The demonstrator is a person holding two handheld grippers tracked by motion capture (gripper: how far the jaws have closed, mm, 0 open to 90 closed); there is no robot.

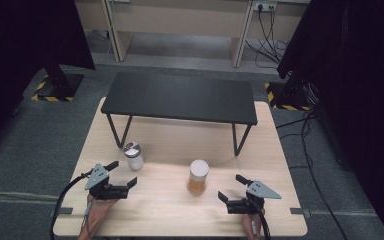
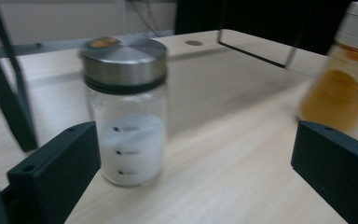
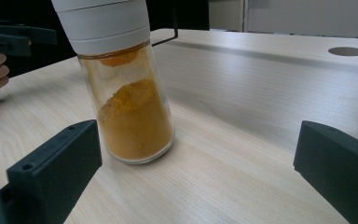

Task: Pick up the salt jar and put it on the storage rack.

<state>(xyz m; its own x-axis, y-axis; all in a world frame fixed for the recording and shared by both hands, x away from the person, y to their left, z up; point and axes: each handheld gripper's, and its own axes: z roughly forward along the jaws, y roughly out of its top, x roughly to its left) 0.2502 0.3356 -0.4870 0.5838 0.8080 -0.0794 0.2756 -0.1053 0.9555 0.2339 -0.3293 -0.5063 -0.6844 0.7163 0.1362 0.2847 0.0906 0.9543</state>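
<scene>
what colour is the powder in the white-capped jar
Orange-yellow powder in the white-capped jar, clearest in the right gripper view.

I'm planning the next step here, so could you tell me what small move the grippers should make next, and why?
Probably ease the left gripper forward around the white-powder jar: its jaws are open and short of it, as the right gripper is short of the orange-powder jar.

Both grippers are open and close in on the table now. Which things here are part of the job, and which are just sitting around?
In the job:
- white-powder jar, nearest the left gripper
- orange-powder jar, nearest the right gripper

Lying about:
- black shelf at the back
- cables on the floor
</scene>
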